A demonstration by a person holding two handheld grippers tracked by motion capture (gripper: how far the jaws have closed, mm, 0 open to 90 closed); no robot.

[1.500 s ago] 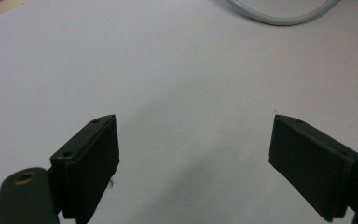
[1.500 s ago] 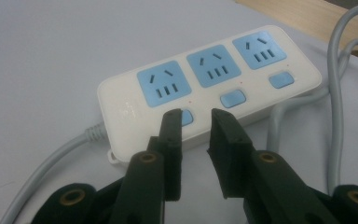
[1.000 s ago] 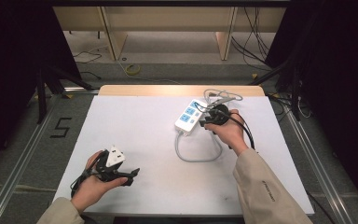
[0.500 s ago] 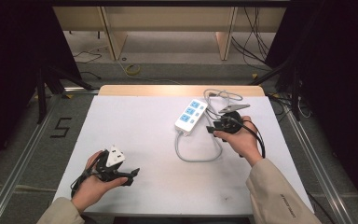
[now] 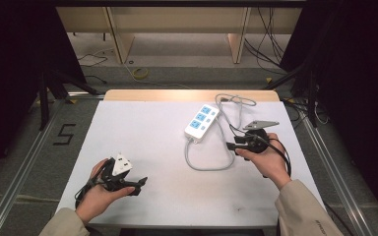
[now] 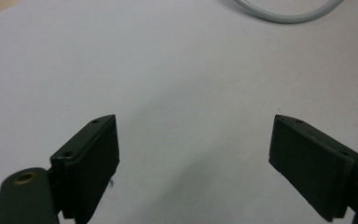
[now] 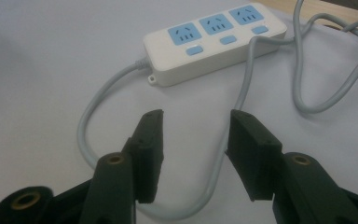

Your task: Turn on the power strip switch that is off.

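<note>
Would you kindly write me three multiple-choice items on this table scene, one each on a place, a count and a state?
1. Where does the power strip lie on the table?
A. at the person's near left
B. in the far right part
C. at the near edge, in the middle

2. How many blue sockets does the power strip show?
A. two
B. three
C. five

3. How stands the left hand-held gripper?
A. open, with nothing between the jaws
B. shut on the cord
C. shut on the power strip

Answers:
1. B, the high view has it beyond the right hand-held gripper.
2. B, the right gripper view shows three in a row.
3. A, bare table lies between its wide-set jaws.
</note>
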